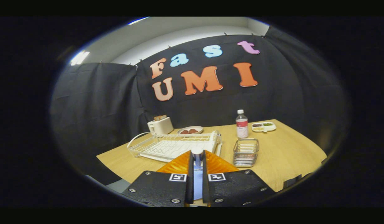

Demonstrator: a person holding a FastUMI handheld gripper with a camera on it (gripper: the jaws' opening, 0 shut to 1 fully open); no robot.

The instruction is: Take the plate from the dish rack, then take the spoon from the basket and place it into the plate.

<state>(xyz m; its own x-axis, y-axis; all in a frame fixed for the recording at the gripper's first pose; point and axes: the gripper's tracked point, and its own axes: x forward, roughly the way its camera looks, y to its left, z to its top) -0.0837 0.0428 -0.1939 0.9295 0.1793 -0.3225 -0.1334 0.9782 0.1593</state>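
Gripper [197, 159]: fingers standing nearly closed, pressing from both sides on the handle of a spoon [197, 154], whose rounded end is poking up at the fingertips; the shaft is running back between the fingers.

Plate [215, 164]: orange, ribbed, lying on the table directly beneath and just ahead of the fingers, spreading out to both sides of them. Whether the spoon is touching the plate cannot be told.

Table [288, 155]: light wood, carrying everything listed here.

Basket [245, 152]: square wire basket, sitting at two o'clock from the fingertips, just beside the plate's right edge.

Dish rack [175, 145]: white wire rack on a white tray, lying at eleven o'clock from the fingertips, just beyond the plate.

Bottle [241, 123]: clear with a white cap and red label, standing upright at twelve o'clock from the basket, a little beyond it.

Toaster [160, 125]: white, standing beyond the rack's far left corner.

Round dish [190, 129]: holding brown pieces, sitting just beyond the rack, right of the toaster.

Divided tray [263, 126]: white, holding small portions of food, lying at two o'clock from the bottle, near the table's far edge.
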